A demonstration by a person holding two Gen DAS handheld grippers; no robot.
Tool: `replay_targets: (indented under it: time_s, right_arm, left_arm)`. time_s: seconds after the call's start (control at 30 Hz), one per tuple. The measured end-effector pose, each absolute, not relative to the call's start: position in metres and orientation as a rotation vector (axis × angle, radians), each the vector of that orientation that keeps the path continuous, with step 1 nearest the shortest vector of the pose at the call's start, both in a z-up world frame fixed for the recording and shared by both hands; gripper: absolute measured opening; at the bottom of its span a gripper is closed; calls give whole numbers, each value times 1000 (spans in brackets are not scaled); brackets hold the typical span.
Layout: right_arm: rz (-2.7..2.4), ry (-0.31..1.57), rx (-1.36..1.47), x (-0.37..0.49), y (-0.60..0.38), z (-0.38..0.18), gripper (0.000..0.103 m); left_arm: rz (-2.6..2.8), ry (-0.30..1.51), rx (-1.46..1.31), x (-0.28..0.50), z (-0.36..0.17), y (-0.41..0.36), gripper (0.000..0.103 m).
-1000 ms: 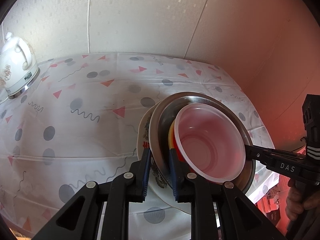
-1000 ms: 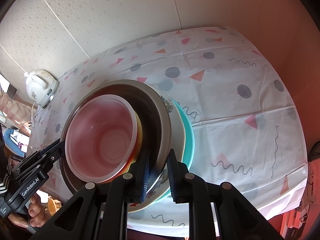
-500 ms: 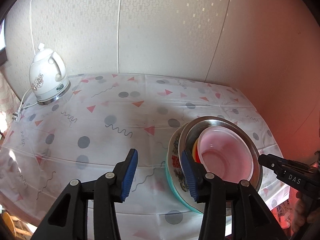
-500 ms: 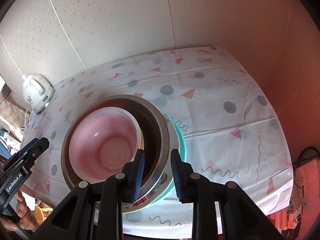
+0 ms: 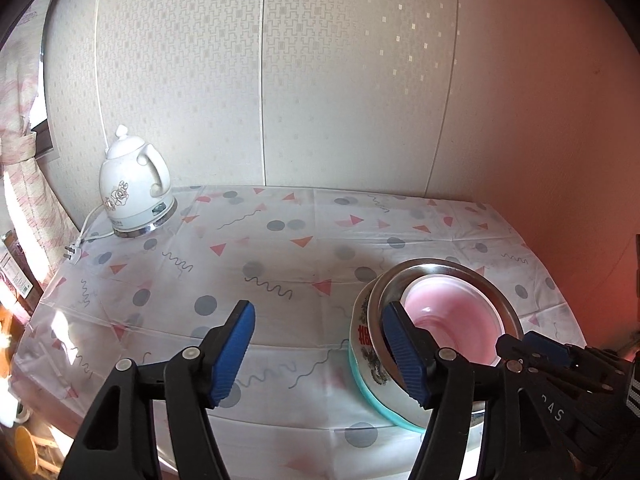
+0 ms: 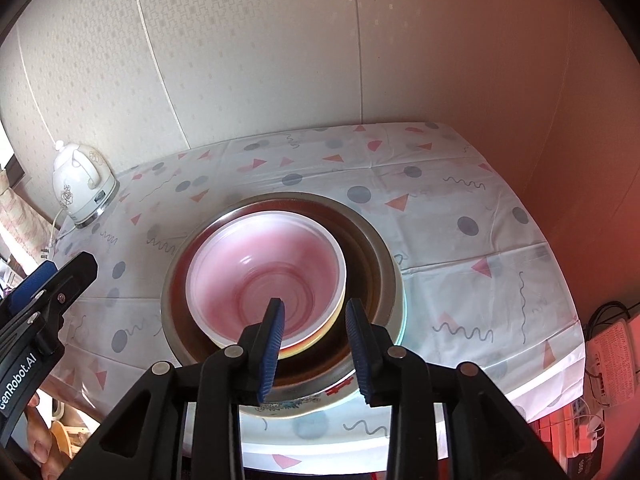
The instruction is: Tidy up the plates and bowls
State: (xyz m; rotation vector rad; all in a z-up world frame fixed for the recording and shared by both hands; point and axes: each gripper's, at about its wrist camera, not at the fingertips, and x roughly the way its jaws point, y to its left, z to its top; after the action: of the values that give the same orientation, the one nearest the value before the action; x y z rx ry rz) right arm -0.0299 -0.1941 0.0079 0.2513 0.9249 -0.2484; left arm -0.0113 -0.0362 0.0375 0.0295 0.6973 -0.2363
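Left gripper [image 5: 316,354]: jaws opening wide, nothing between them, just left of the stack. Right gripper [image 6: 314,350]: jaws opening, apart, above the stack's near rim w/o pressing it. Stack sits near the surface [image 6: 460,216] front edge: pink plastic bowl [image 6: 264,276] inside steel bowl [image 6: 372,264], on patterned plate [image 5: 362,344], teal plate [image 5: 372,392] at bottom. White kettle [image 5: 134,190] at back left.
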Motion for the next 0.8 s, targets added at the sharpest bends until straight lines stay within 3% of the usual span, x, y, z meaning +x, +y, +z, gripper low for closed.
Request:
replay_targets:
  time_s: [0.8]
  right_arm:
    - [-254, 926, 269, -33, -197, 8, 34]
  left_arm:
    - [-263, 695, 57, -18, 38, -45, 74]
